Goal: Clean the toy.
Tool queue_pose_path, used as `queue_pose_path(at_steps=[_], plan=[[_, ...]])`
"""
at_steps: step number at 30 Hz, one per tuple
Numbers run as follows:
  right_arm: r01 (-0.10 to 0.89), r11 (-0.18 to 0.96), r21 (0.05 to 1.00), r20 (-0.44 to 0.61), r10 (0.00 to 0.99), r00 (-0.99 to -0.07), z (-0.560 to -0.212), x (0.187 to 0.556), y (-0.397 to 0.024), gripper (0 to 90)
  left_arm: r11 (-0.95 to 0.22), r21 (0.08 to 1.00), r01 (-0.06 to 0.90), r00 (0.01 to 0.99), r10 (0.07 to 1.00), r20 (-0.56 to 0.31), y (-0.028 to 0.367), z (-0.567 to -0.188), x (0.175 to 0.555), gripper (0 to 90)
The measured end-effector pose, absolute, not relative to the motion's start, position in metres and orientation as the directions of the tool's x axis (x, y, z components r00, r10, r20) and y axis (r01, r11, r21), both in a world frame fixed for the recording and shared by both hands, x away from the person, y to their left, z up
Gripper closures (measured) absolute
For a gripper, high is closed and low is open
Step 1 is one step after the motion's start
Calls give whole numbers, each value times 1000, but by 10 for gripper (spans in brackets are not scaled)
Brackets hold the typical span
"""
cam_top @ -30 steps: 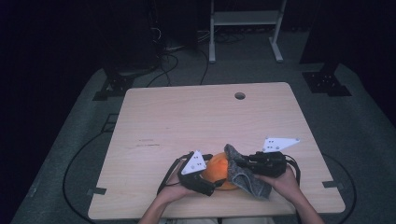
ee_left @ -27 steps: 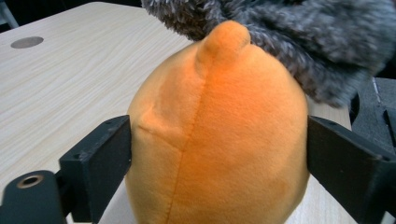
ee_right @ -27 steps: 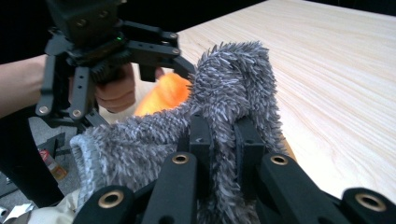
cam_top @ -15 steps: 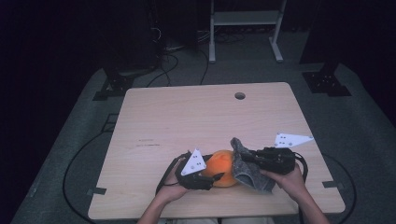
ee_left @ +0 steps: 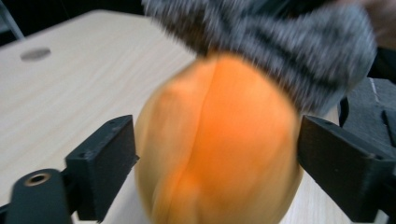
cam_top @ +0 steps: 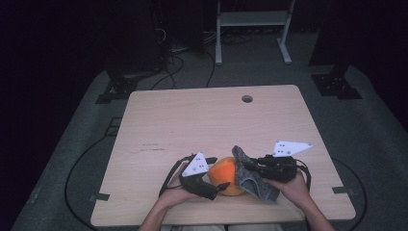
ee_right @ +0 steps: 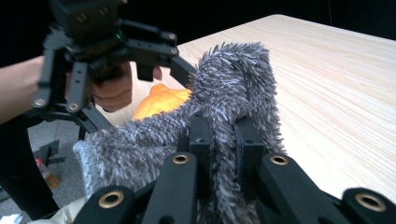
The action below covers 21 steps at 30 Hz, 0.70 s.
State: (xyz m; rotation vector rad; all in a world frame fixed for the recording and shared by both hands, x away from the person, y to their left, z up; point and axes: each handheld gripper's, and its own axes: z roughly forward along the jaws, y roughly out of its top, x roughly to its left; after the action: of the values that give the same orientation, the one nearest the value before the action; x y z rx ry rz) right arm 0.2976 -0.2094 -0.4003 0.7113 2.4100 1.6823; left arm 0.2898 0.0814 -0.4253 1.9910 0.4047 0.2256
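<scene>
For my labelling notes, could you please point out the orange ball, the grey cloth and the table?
orange ball (ee_left: 219,140): left gripper view, middle of its front.
grey cloth (ee_right: 233,79): right gripper view, upper fold.
table (cam_top: 202,120): high view, bare top.

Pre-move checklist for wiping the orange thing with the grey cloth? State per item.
1. Right tool clamped on the grey cloth: ok, jaws shut with the pile pinched between them.
2. Left tool gripping the orange object: not ok, its jaws have just been opening and flank the object; contact cannot be told.
3. Cloth reaches the object: ok, it drapes over its upper side.
4. Object resting on the table: cannot tell; its underside is hidden.
5. Object clear of the near table edge: ok, though it lies close to it.
</scene>
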Motion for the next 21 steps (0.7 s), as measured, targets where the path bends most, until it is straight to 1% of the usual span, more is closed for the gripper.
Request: queue_pose_path(at_steps=[2,3,4,6,8,11,13,16,18,19,21], plan=[[313,269,911,174,439,-882,-402,299,-211,803,-398,896,195,929,367,-39,81,-431,292,127],[319,267,909,179,440,-880,-403,300,-211,803,-395,901,182,930,366,-28,81,-432,291,153],[321,267,909,179,445,-878,-404,301,-213,803,-387,906,175,928,372,-20,80,-433,290,218],[338,252,907,197,455,-868,-407,304,-218,802,-374,912,168,921,390,-10,80,-432,289,303],[357,250,900,204,482,-852,-410,306,-224,802,-362,916,174,915,403,-14,81,-431,289,334],[381,253,889,211,512,-832,-415,310,-232,803,-339,925,175,909,416,-19,84,-426,288,362],[378,225,898,222,510,-831,-410,308,-236,803,-336,926,173,907,421,-16,85,-421,288,371],[330,192,924,209,470,-858,-396,302,-233,803,-366,917,160,901,434,17,86,-413,286,373],[310,179,934,206,439,-875,-389,298,-228,803,-375,914,157,902,431,22,85,-413,285,374],[299,179,937,203,416,-886,-386,296,-222,803,-379,912,155,903,429,25,83,-413,284,377],[287,208,935,185,405,-895,-385,294,-212,802,-374,914,156,905,426,20,80,-413,283,378]])
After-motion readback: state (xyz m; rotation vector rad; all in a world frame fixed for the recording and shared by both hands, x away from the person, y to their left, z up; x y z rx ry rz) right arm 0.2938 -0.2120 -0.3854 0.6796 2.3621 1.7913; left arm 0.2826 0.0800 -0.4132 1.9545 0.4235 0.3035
